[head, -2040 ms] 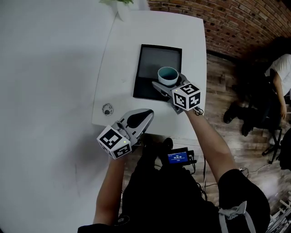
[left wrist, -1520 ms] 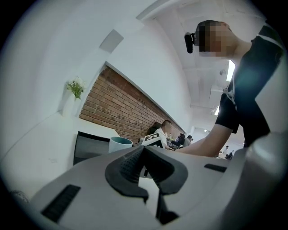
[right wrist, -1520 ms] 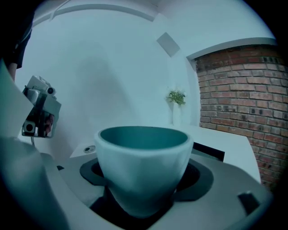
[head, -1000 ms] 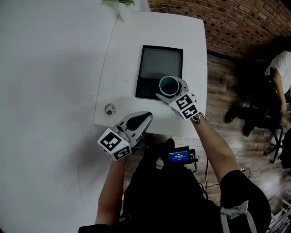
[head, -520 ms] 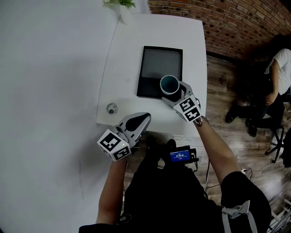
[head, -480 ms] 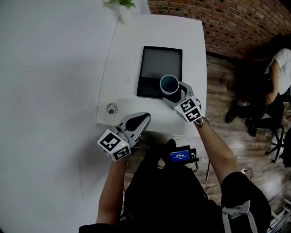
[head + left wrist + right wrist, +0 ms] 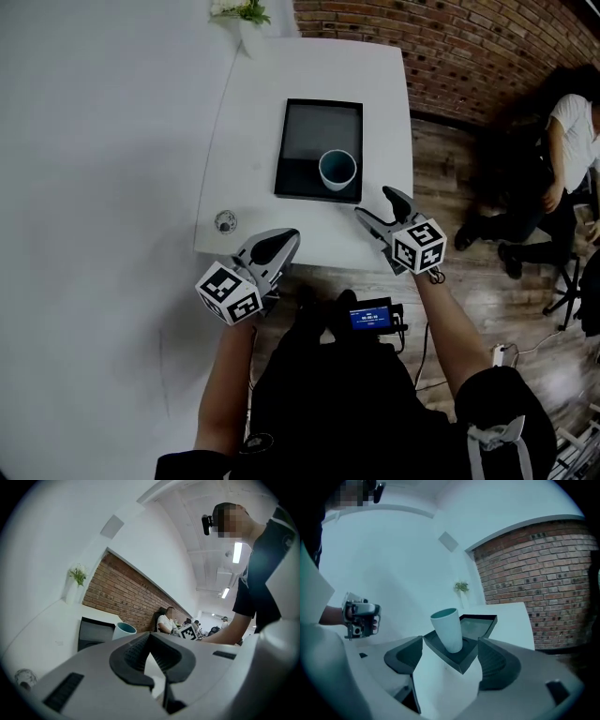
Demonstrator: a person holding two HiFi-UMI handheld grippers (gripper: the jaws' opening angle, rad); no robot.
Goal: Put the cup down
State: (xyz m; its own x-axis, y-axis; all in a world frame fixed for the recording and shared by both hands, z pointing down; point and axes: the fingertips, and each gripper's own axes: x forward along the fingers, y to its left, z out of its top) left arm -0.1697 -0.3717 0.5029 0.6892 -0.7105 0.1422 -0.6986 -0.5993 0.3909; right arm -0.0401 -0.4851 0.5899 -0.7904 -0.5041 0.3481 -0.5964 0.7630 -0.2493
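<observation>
Teal-lined pale cup [image 7: 337, 170], black tray [image 7: 319, 131], white table [image 7: 253, 122]

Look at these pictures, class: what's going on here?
A person holds a gripper in each hand. The cup stands upright on the dark tray on the white table, touched by neither. The right gripper hangs open near the table's edge, short of the cup, empty. The left gripper is shut on nothing.

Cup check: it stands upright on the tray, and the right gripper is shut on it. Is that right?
Not quite. The cup does stand upright on the tray, but the right gripper is open and apart from it. The right gripper view shows the jaws spread with nothing gripped and the cup standing free beyond them. The head view shows the gap between the two as well.
</observation>
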